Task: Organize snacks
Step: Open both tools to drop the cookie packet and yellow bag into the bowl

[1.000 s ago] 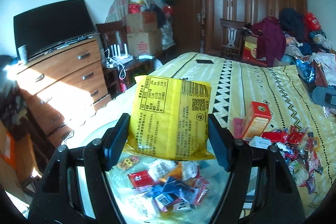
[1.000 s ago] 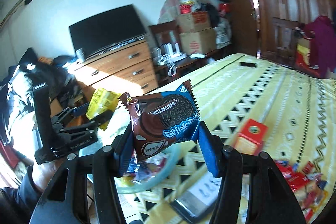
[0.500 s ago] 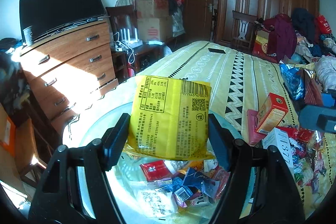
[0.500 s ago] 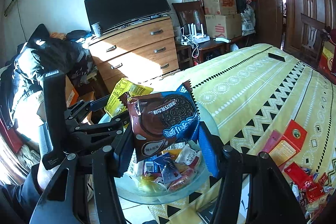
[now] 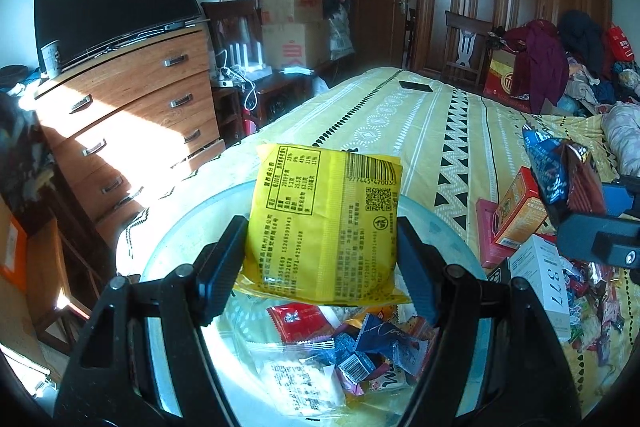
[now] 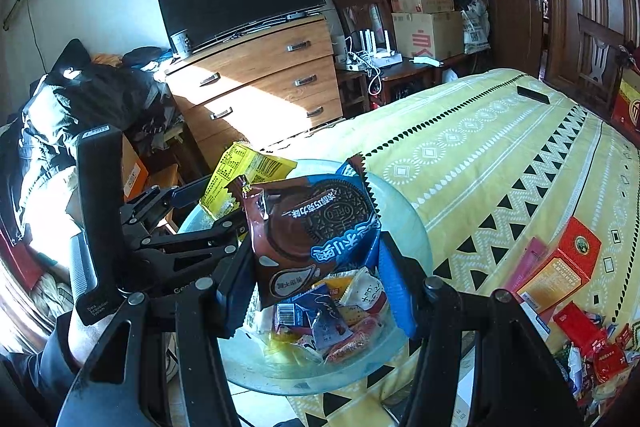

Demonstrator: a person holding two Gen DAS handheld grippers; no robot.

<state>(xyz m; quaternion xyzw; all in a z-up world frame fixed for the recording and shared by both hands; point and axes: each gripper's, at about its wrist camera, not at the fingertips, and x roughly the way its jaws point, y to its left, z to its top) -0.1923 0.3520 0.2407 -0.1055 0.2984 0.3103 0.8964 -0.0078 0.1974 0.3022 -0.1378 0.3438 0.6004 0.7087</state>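
Observation:
My left gripper (image 5: 322, 267) is shut on a yellow snack packet (image 5: 326, 219), held upright above a clear glass bowl (image 5: 168, 251) that holds several small wrapped snacks (image 5: 344, 351). In the right wrist view, my right gripper (image 6: 316, 267) is shut on a brown and blue Oreo packet (image 6: 312, 231), also over the bowl (image 6: 408, 223). The left gripper (image 6: 192, 223) with its yellow packet (image 6: 240, 175) shows to the left there, held by a hand (image 6: 80, 335). The Oreo packet (image 5: 560, 175) and right gripper appear at the right edge of the left wrist view.
The bowl sits at the corner of a bed with a yellow patterned cover (image 5: 432, 131). An orange-red box (image 6: 560, 267), a white box (image 5: 544, 279) and a heap of loose snacks (image 6: 592, 347) lie on the bed to the right. A wooden dresser (image 5: 132, 99) with a TV stands to the left.
Both grippers have moved in over the bowl and dropped lower, each still holding its packet. The bowl and its snacks now fill more of both views.

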